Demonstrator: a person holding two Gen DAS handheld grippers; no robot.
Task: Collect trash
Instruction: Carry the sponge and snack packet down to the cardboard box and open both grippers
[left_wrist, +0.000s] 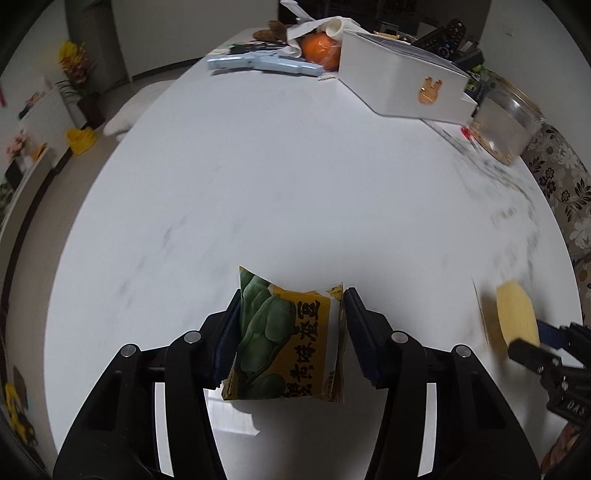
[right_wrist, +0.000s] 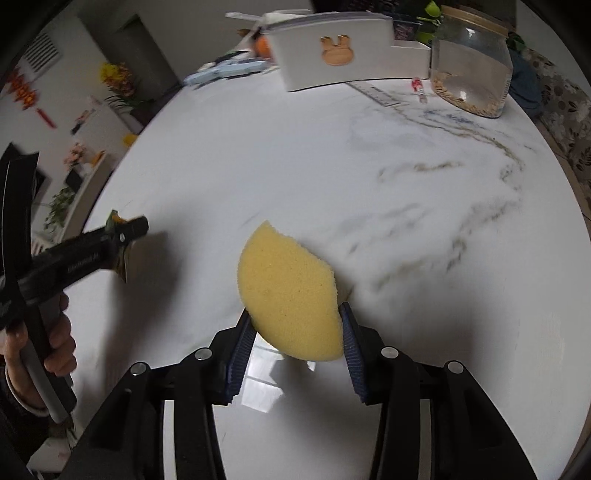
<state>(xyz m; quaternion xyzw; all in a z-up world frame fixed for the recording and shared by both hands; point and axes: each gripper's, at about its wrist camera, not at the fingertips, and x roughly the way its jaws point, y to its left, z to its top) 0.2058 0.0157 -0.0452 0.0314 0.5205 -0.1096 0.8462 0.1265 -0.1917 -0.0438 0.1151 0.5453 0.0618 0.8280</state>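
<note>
My left gripper (left_wrist: 291, 325) is shut on a yellow and green snack wrapper (left_wrist: 284, 339) and holds it just above the white marble table (left_wrist: 258, 184). My right gripper (right_wrist: 295, 332) is shut on a yellow sponge (right_wrist: 288, 291), held above the table. The sponge also shows at the right edge of the left wrist view (left_wrist: 515, 317). The left gripper with the wrapper also shows at the left of the right wrist view (right_wrist: 122, 236).
A white box with a rabbit emblem (left_wrist: 402, 85) stands at the far side. Beside it are a glass jar (right_wrist: 469, 62), an orange (left_wrist: 319, 50), a pale blue flat object (left_wrist: 258, 64) and remote controls (left_wrist: 443, 37). A ruler (right_wrist: 380, 96) lies near the jar.
</note>
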